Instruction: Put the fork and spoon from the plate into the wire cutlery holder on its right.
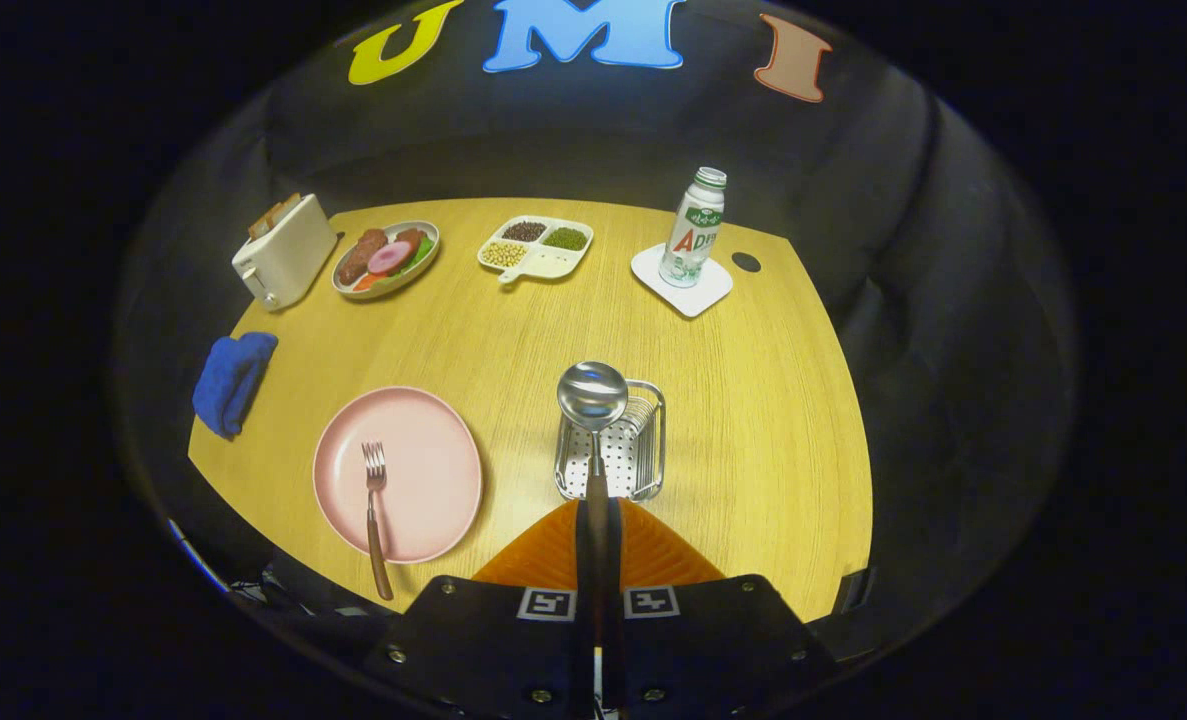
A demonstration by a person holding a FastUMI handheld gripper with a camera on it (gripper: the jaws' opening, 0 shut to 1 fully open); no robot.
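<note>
Tongs (597, 520) in close: two ribbed, wedge-shaped fingers (543, 560) taper to a narrow seam. Behind them sit two dark, angular mounting blocks, each carrying a square black-and-white marker tag (547, 603) and dotted with small silver screws (395, 655).
</note>
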